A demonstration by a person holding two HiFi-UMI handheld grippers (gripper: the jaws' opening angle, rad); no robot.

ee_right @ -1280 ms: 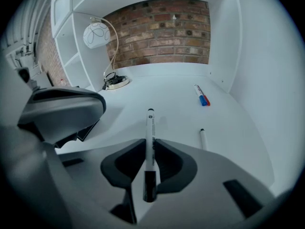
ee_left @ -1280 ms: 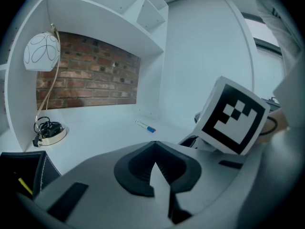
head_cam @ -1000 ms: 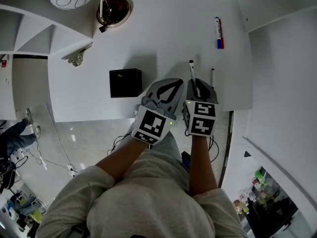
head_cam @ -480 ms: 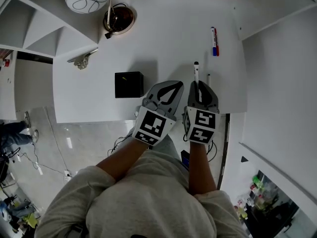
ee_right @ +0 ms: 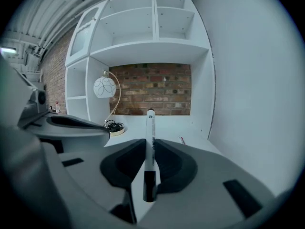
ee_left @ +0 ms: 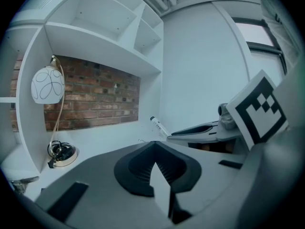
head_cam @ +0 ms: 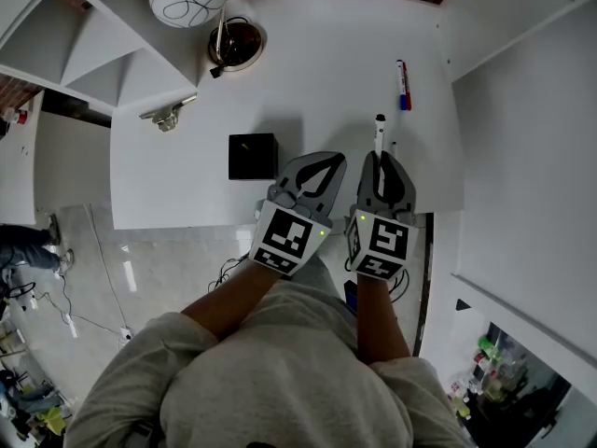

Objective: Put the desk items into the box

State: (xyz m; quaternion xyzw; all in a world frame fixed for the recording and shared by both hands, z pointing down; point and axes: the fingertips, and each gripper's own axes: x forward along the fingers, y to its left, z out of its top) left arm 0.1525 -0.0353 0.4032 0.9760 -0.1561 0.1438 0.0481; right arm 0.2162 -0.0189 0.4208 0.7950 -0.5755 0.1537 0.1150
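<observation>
The right gripper point(head_cam: 381, 160) is closed on a white marker point(head_cam: 380, 131), which is clamped between the pads near its dark rear end. The marker's long axis runs straight along the line the gripper points, so most of the barrel projects forward past the jaw tips, with the capped end leading. The left gripper point(head_cam: 325, 162) is held just beside the right one, on its left. Its jaws are brought together at the tips and nothing is seen between them. The black box point(head_cam: 253, 156) stands on the white desk point(head_cam: 317, 63), ahead of the left gripper and to its left, close to its tips. It is therefore placed on the far side of the left gripper from the loaded right one. The box is judged nearer to the empty left gripper, while the item to be stowed is carried by the right. A sideways carry to the left is called for, passing in front of or above the left gripper's tips. Because the marker sticks out forward, its leading end would have to be tipped downward over the box before release. A second marker with red and blue ends point(head_cam: 402, 84) lies on the desk well ahead of the right gripper and slightly to its right, not yet collected.
</observation>
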